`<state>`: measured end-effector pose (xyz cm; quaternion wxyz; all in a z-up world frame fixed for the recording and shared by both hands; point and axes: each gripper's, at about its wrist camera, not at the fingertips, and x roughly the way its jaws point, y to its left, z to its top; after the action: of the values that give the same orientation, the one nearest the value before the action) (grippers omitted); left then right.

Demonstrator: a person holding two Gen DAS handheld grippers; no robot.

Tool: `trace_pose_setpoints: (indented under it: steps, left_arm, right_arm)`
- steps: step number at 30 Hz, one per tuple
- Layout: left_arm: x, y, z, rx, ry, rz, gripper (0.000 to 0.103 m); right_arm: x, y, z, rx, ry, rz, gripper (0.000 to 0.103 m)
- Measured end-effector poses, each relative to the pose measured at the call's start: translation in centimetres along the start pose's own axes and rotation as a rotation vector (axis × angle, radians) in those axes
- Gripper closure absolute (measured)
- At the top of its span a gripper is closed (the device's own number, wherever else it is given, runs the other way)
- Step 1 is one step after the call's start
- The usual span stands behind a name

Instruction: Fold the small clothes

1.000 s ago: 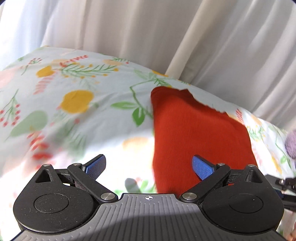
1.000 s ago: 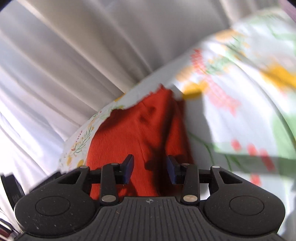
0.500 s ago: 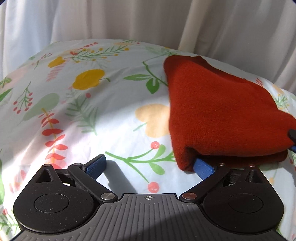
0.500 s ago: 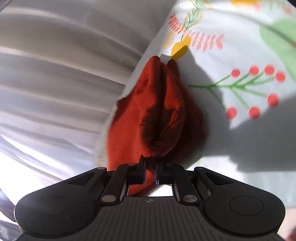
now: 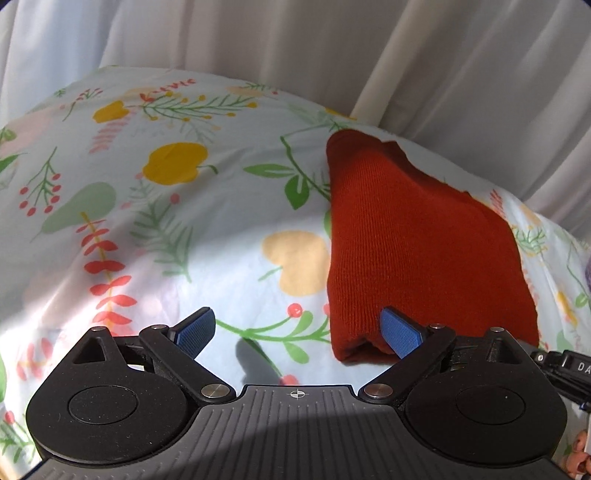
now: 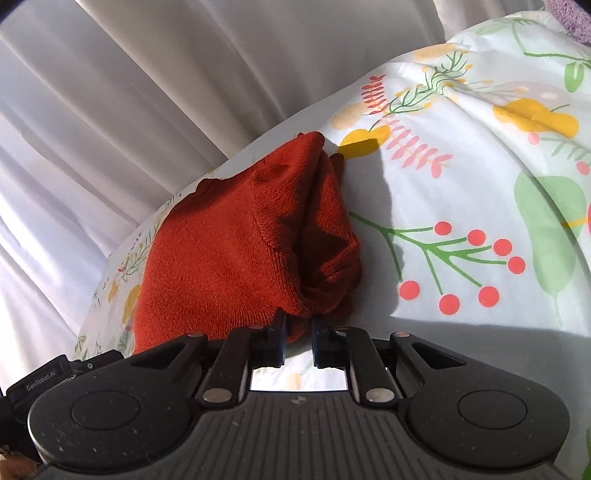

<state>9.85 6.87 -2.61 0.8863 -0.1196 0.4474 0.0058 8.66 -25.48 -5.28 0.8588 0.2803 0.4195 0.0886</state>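
Note:
A folded rust-red knit garment [image 5: 417,240] lies on the floral sheet [image 5: 184,221]. My left gripper [image 5: 299,330] is open, just in front of the garment's near left corner; its right blue pad [image 5: 400,332] touches the folded edge. In the right wrist view the same garment [image 6: 229,243] lies ahead and to the left. My right gripper [image 6: 298,341] has its jaws a small gap apart at the garment's near edge, with the cloth just beyond the tips and no longer pinched.
White curtains [image 5: 332,55] hang close behind the bed [image 6: 129,92]. A purple fuzzy item [image 6: 569,18] lies at the far right corner of the sheet. The other gripper's body [image 5: 565,369] shows at the right edge.
My right gripper was shut on the garment's edge half a second ago; its jaws have parted and the cloth has settled on the sheet. My left gripper has drawn back slightly.

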Motion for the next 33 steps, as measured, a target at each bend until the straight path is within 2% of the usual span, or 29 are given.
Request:
trace_pose_setpoints:
  steps: [6,9,11,12,14,16,18,20,23,26,28,31,33]
  left_arm:
    - [1.5,0.0,-0.7,0.034,0.011,0.033,0.0]
    - [0.6,-0.4,-0.6,0.041,0.025,0.044,0.0]
    - [-0.2,-1.0,-0.7,0.073,0.048,0.06,0.0]
    - [-0.5,-1.4,-0.9,0.084,0.066,0.071,0.0]
    - [-0.7,-2.0,-1.3,0.092,0.097,0.077,0.0]
    - [-0.5,-2.4,-1.3,0.089,0.129,0.082,0.0]
    - [-0.4,-2.9,-1.2,0.107,0.146,0.108,0.0]
    - [-0.7,-3.3,-0.9,0.134,0.145,0.12,0.0]
    - [-1.5,-3.6,-0.5,0.149,0.136,0.099,0.0]
    - [-1.9,-3.8,0.0,0.147,0.133,0.104,0.0]
    - [-2.2,-4.1,0.3,0.167,0.129,0.134,0.0]
    - [-2.6,-4.6,0.4,0.209,0.111,0.167,0.0]
    - [-2.7,-4.8,0.5,0.208,0.116,0.157,0.0]
  right_arm:
    - [0.8,1.2,-0.1,-0.106,0.018,-0.087,0.092]
    - [0.9,1.4,-0.1,-0.129,0.034,-0.1,0.086]
    - [0.5,2.0,-0.1,-0.178,0.063,-0.129,0.067]
    - [0.1,2.6,-0.3,-0.219,0.077,-0.154,0.061]
    - [-0.3,3.6,-0.8,-0.297,0.119,-0.205,0.034]
    - [-0.6,4.4,-1.3,-0.338,0.152,-0.243,0.031]
    - [-0.9,5.1,-1.5,-0.346,0.178,-0.24,0.023]
    - [-1.0,6.0,-1.4,-0.343,0.196,-0.244,0.015]
    - [-1.3,7.3,-1.0,-0.359,0.199,-0.252,0.004]
    - [-1.4,8.8,-0.6,-0.401,0.188,-0.284,0.004]
    - [-1.4,9.6,-0.2,-0.415,0.181,-0.324,0.004]
    - [-1.6,10.3,0.2,-0.41,0.183,-0.332,0.004]
    - [-1.5,10.6,0.4,-0.401,0.184,-0.356,0.004]
